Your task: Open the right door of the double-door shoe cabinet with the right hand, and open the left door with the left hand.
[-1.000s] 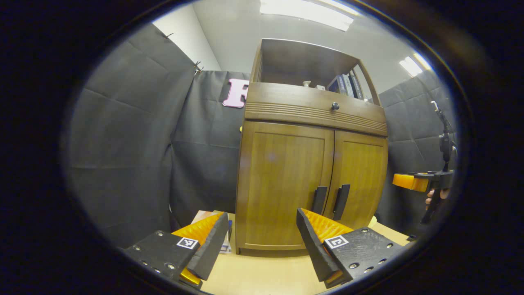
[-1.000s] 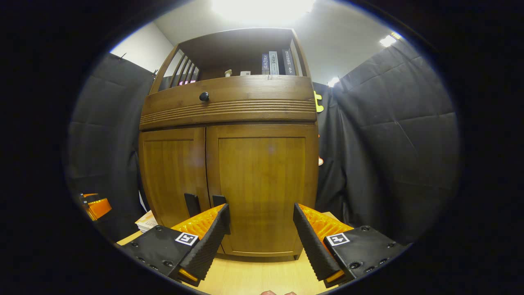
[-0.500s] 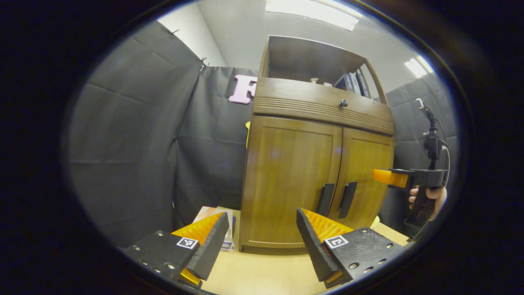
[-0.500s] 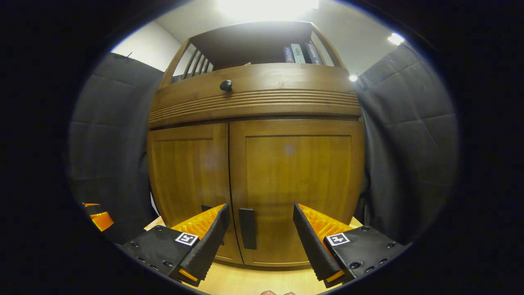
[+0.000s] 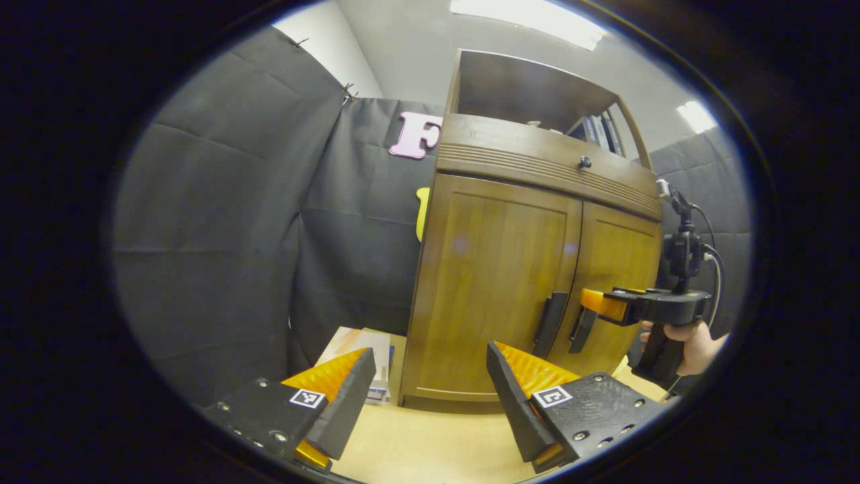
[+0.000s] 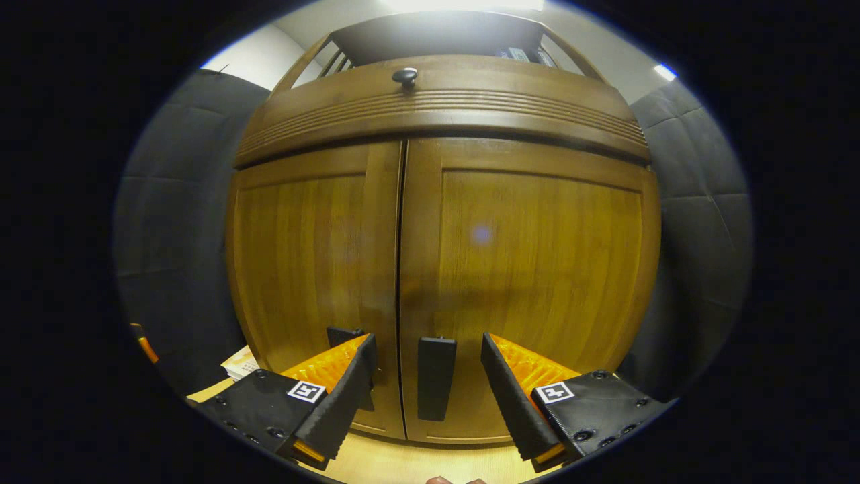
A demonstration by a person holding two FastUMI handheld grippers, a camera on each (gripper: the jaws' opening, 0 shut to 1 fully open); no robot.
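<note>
The wooden shoe cabinet (image 5: 531,269) stands on the table with both doors closed. In the right gripper view the right door (image 6: 537,269) and left door (image 6: 316,269) loom close. The right door's black handle (image 6: 435,378) sits between the spread fingers of my right gripper (image 6: 427,363), which is open and not touching it. The left door's handle (image 6: 341,335) peeks out behind the left finger. In the left gripper view my left gripper (image 5: 430,376) is open, well short of the cabinet, and the two handles (image 5: 551,324) show with the right gripper (image 5: 594,302) at them.
A hand (image 5: 692,343) holds the right gripper at the cabinet's right side. A stack of books (image 5: 366,356) lies on the light wooden table (image 5: 430,450) left of the cabinet. A drawer with a black knob (image 6: 405,75) and an open shelf sit above the doors.
The right gripper has moved in close to the cabinet, bringing the right door's handle between its open fingers. The left gripper has swung leftward, so the cabinet has shifted right in its view.
</note>
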